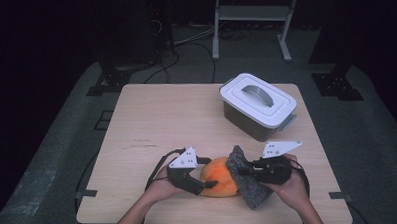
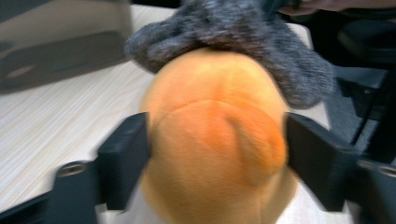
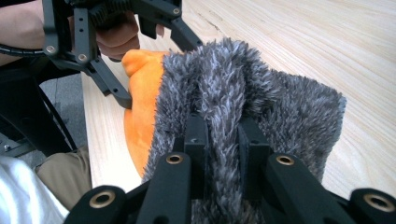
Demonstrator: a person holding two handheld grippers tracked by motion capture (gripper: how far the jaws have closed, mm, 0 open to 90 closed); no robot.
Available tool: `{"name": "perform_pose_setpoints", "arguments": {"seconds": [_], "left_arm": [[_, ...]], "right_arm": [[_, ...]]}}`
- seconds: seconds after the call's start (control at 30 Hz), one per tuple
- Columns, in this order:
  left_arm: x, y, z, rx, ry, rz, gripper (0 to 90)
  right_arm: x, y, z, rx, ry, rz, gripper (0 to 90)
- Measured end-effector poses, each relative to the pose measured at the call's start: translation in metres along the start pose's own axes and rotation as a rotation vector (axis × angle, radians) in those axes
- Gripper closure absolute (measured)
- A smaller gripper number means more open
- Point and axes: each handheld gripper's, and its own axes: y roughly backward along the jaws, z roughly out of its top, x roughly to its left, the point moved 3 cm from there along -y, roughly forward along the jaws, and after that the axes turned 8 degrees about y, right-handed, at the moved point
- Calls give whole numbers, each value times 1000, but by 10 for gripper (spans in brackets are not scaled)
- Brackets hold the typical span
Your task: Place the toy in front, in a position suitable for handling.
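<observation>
two tools worked at the near edge of the desk (image 1: 151, 115), one in each of the person's hands. left tool (image 1: 211, 182) sat at the near left of an orange plush toy (image 1: 219, 178); in the left gripper view its black jaws stood on either side of the toy's rounded body, close against the plush, though blur hid whether the pads were pressing or only beside it. right tool (image 1: 234, 168) came in from the right, jaws drawn nearly together and pinching a ridge of grey fuzzy cloth (image 1: 249, 186); in the right gripper view (image 3: 223, 140) the fur bunched up between the two pads. the cloth draped over the right side of the toy, touching it, with the orange showing to its left. toy and cloth both lay on the desk near the front edge, about midway across, between the two hands. farther back, toward the far right corner of the desk, stood a grey box (image 1: 256, 121) with a white lid (image 1: 259, 96) and a curved handle on top, lid on, well apart from the toy. beyond the desk, dark floor with cables and the feet of a white frame (image 1: 252, 24).
</observation>
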Motion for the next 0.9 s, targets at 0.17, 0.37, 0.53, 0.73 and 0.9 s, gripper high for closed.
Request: {"name": "perform_pose_setpoints", "arguments": {"seconds": [0.17,0.37,0.53,0.73,0.9], "left_arm": [[-6,-3,2,-24,-56,-4,425],[-8,-1,3,-25,-74,15,446],[-6,-1,5,-33,-62,15,447],[-18,-9,12,-36,-93,-6,432],[-22,-9,11,-31,-100,-7,421]], "right_arm": [[13,5,22,-60,56,-6,773],[24,-7,27,-4,132,-1,771],[12,4,19,34,103,-51,773],[30,1,40,-2,170,-31,770],[37,-6,41,35,203,-22,771]]}}
